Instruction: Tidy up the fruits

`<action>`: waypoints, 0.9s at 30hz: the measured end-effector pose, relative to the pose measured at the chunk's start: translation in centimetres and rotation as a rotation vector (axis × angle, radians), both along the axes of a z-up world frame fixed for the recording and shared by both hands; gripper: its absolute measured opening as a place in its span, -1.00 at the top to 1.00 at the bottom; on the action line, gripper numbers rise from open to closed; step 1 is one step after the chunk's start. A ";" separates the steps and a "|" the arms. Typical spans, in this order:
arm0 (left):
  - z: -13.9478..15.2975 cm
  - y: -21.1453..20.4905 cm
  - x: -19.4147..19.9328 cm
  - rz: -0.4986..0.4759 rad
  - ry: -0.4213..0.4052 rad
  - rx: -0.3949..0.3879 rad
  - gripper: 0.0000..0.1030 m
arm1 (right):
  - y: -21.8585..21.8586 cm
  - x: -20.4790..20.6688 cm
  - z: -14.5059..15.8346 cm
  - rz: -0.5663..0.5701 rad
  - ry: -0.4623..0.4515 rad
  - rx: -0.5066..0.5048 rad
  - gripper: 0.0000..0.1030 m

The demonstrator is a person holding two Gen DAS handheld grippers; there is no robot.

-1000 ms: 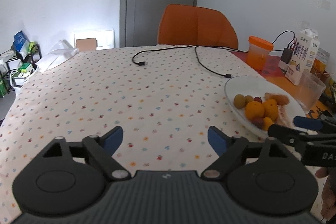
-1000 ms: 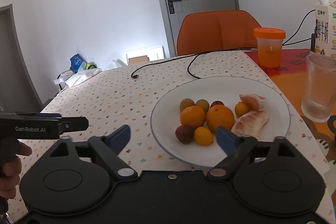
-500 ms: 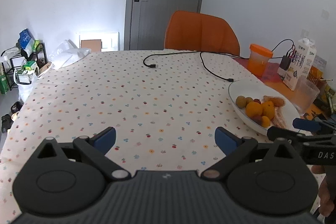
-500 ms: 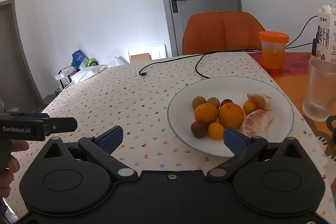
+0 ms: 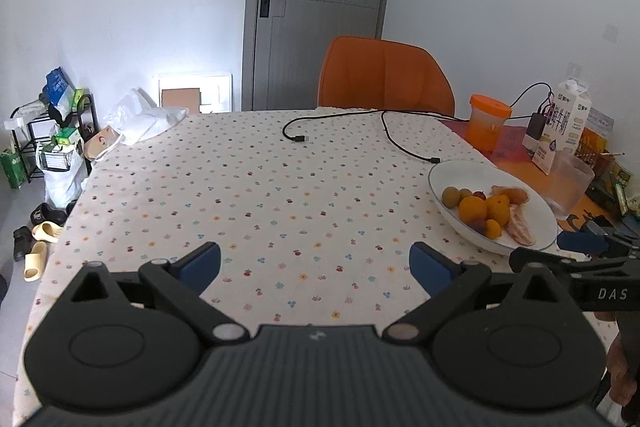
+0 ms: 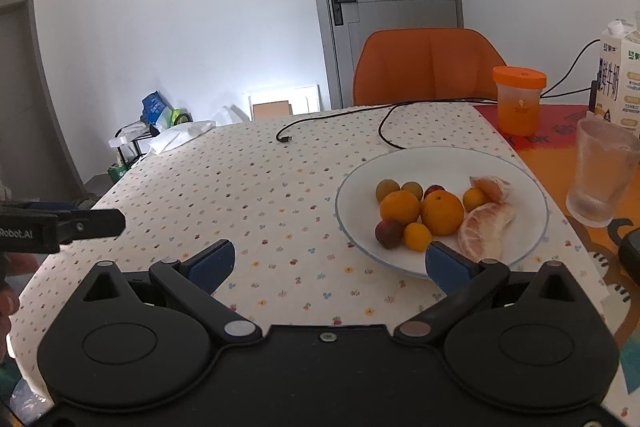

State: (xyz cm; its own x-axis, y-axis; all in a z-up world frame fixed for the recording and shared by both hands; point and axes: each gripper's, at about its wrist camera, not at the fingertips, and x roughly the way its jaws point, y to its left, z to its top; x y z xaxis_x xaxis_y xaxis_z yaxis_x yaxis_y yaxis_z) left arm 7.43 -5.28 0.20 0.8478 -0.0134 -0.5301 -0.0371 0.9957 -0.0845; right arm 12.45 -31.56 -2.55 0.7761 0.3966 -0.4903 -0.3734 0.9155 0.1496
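Both tools, left and right, spread wide and empty above the tablecloth

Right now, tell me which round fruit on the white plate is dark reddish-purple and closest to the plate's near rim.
The dark reddish-purple plum at the pile's near left, touching the small orange kumquat. The other red fruit sits farther back on the white plate.

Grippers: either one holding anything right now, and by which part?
Nothing held. Left gripper and right gripper are both open and empty; all the fruit sits on the white plate.
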 end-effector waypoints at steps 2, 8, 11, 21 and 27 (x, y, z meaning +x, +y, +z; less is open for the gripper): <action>0.2 0.0 -0.4 0.000 -0.001 0.003 -0.94 | -0.1 -0.3 0.0 -0.004 0.009 0.001 -1.00; 0.6 0.2 -1.8 0.008 -0.014 0.000 -0.94 | -0.2 -1.6 0.5 0.016 0.006 0.010 -1.00; 0.9 0.4 -2.6 0.010 -0.017 0.004 -0.94 | 0.0 -2.2 0.8 0.029 -0.002 0.005 -1.00; 2.1 1.6 -5.2 0.044 -0.039 0.013 -0.95 | 0.5 -4.2 2.3 0.043 -0.032 -0.002 -1.00; 3.1 2.0 -6.4 0.054 -0.061 0.021 -0.96 | 0.6 -5.1 3.1 0.050 -0.045 0.009 -1.00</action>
State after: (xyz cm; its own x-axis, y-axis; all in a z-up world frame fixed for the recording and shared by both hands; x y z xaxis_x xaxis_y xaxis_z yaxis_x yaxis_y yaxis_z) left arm 1.04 -3.27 3.26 0.8780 0.0441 -0.4767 -0.0865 0.9940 -0.0673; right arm 7.31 -31.00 0.58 0.7764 0.4399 -0.4513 -0.4252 0.8942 0.1401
